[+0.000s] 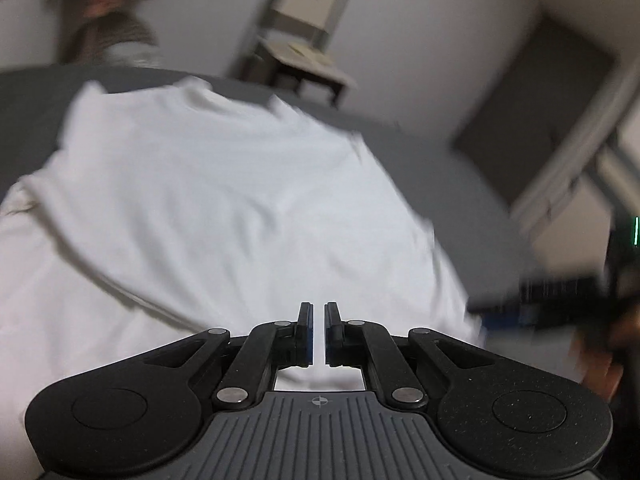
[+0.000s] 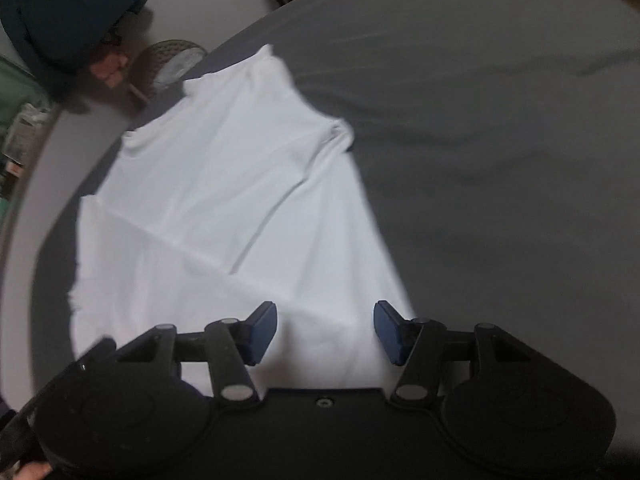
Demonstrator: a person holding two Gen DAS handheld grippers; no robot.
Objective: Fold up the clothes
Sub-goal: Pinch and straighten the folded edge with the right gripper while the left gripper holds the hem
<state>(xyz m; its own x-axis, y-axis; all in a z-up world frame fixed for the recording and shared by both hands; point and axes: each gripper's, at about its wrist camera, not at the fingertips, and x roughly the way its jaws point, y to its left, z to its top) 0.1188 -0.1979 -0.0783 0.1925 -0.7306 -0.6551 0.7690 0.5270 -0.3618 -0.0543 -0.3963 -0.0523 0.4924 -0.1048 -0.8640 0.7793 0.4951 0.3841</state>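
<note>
A white shirt [image 2: 224,200] lies flat on the grey table [image 2: 500,140]. One side of the shirt is close to the table's edge, and the other side has lots of bare table. The shirt's long way runs away from the fingers. The right gripper [image 2: 325,332] has its fingers apart, over the shirt's near end. The left gripper [image 1: 318,334] has its fingers together, above the shirt.

Blurred shelf [image 1: 308,28], garment [image 1: 208,208] edge-cropped

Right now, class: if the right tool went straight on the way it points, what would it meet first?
Most likely the white shirt lying on the grey sheet; the right tool hangs open over its near edge, though depth is unclear.
</note>
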